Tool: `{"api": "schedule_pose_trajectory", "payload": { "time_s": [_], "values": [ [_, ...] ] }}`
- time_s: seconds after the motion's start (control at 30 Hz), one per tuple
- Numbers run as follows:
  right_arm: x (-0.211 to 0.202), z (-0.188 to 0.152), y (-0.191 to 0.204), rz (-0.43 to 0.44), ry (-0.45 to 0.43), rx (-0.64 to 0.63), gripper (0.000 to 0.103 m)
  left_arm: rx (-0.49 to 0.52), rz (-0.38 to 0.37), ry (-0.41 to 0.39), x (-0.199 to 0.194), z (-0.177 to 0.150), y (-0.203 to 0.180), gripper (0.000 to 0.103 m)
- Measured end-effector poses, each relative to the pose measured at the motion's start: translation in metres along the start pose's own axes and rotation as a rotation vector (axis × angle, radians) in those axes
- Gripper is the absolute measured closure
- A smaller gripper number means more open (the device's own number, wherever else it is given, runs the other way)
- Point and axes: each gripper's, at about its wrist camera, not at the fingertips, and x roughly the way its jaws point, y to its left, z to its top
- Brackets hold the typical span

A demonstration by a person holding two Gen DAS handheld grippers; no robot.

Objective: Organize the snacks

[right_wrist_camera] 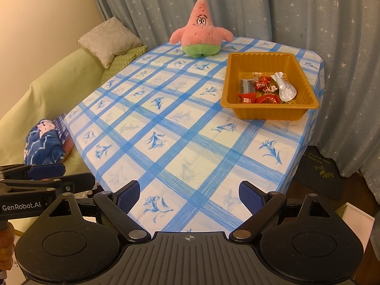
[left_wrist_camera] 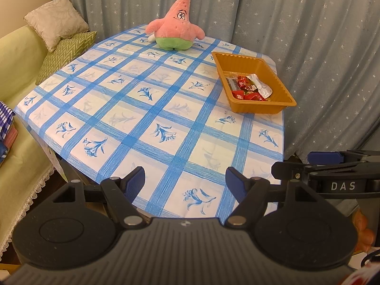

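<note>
Jaws of both grippers spread wide, holding nothing, snacks (right_wrist_camera: 267, 87) in brown tray (right_wrist_camera: 270, 112) well ahead, right of them.

Warm indoor light, even and fairly bright, both fisheye views.
Strong barrel distortion: tablecloth (left_wrist_camera: 152, 109) grid bends, curtain (right_wrist_camera: 261, 7) folds curve toward edges; dark vignette in corners. Shadows soft; orange tray (right_wrist_camera: 269, 112) throws a faint one on its near side. Small glare on silver wrapper (right_wrist_camera: 285, 87). Mid-scene sharp; black gripper housing at the bottom slightly soft, far edges smeared.
</note>
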Motion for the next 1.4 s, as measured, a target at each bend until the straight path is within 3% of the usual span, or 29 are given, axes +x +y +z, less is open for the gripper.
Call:
{"api": "schedule_pose_trajectory", "payload": {
  "time_s": [1.4],
  "values": [
    [0.005, -0.001, -0.006, -0.007, 0.007, 0.012, 0.013, 0.010, -0.013, 0.008, 0.012, 0.005, -0.004, 0.030]
  ]
}}
